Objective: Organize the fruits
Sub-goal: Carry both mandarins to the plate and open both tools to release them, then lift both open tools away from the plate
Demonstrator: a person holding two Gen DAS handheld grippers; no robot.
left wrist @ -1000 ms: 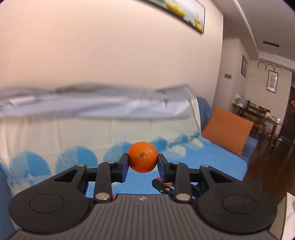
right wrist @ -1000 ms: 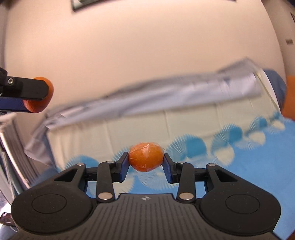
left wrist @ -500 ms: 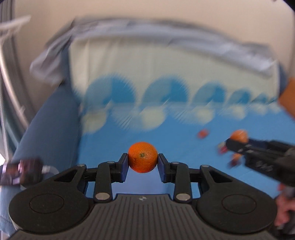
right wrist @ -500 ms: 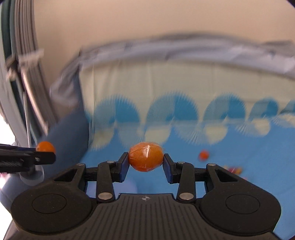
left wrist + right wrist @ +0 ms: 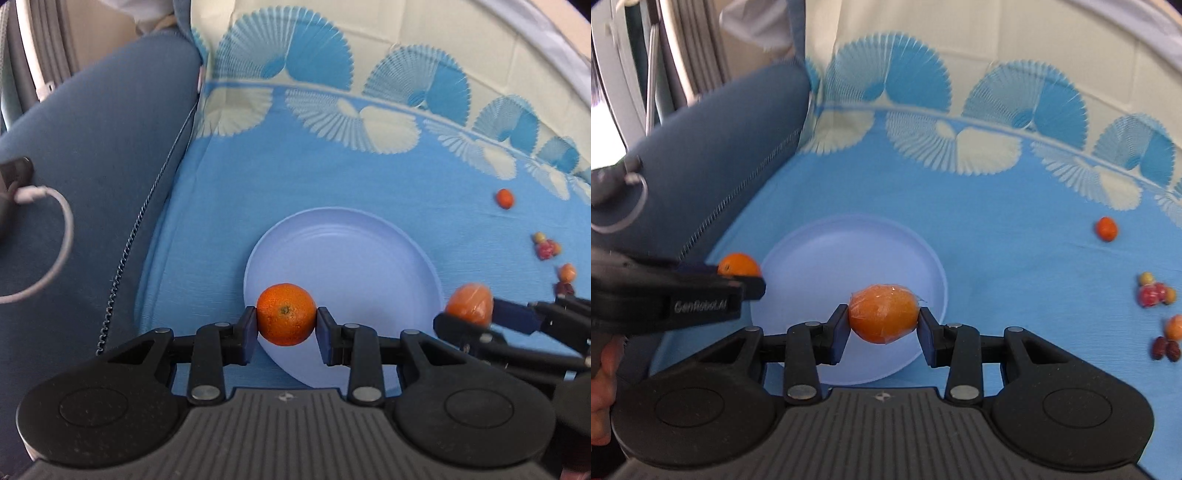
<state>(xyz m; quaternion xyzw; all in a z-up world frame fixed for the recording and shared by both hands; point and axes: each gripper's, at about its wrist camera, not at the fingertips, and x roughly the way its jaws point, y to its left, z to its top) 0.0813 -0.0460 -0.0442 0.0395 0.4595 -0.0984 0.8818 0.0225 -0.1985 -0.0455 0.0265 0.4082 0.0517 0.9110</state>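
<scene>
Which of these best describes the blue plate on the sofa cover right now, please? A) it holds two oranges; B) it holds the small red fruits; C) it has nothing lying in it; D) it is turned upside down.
C: the plate shows a bare inside in both views; the orange in the left gripper and the wrapped orange in the right gripper are gripped, not set down.

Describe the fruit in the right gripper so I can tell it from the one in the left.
Start at the pale blue plate on the blue fan-patterned sofa cover. Over the plate's right half, the right gripper is shut on a wrapped orange. Its shiny, crinkled clear film sets it apart from the bare, pitted mandarin in the left gripper.
</scene>
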